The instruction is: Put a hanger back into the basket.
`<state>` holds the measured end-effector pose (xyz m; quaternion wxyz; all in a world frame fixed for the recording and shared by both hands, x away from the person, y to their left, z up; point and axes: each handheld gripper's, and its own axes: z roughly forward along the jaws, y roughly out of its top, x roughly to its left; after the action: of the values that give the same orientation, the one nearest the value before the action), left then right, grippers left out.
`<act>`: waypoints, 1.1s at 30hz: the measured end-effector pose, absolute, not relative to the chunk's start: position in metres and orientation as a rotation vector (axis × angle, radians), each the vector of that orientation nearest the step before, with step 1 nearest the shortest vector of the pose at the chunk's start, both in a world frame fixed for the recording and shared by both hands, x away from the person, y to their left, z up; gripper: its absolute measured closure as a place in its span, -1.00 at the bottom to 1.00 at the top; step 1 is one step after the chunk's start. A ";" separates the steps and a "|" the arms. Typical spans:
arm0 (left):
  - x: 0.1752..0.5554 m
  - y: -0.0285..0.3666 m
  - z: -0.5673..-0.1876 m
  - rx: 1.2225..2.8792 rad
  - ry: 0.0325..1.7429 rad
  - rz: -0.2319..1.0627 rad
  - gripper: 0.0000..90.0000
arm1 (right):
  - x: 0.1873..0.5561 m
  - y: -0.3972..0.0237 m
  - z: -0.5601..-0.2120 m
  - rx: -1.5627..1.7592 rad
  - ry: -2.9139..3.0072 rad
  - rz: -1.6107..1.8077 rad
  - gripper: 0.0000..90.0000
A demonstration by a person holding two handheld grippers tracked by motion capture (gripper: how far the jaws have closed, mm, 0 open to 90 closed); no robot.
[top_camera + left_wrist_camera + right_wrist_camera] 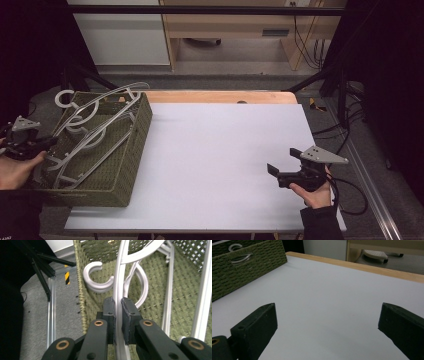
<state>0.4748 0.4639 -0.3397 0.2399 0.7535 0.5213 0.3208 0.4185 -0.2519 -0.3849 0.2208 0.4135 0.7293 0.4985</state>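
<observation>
right gripper (280, 174) at four o'clock idles over the white table (220, 165), jaws apart, leaving room. at nine o'clock, left gripper (118, 306) is clamped on a hanger (119, 285) inside the green basket (127, 165), likely for lifting it out.

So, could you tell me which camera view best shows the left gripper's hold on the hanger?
The left gripper view: the left gripper has its jaws closed on a white hanger bar. The high view shows that gripper at the basket's edge, the contact too small to see. The right gripper view shows the basket's side.
</observation>
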 end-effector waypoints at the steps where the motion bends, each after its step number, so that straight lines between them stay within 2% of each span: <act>1: 0.475 0.464 -0.340 2.062 1.427 0.878 0.83 | 0.419 -0.252 -0.385 1.143 2.016 1.378 -0.94; 16: 0.470 0.480 -0.351 2.114 1.466 0.913 0.83 | 0.419 -0.252 -0.385 1.147 2.015 1.376 -0.94; 33: 0.471 0.478 -0.351 2.140 1.445 0.956 0.83 | 0.419 -0.252 -0.386 1.151 2.016 1.373 -0.94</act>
<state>0.4706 0.4780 -0.3506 0.1929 0.7626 0.5149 0.3408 0.4190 -0.2516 -0.3861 0.2204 0.4162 0.7291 0.4965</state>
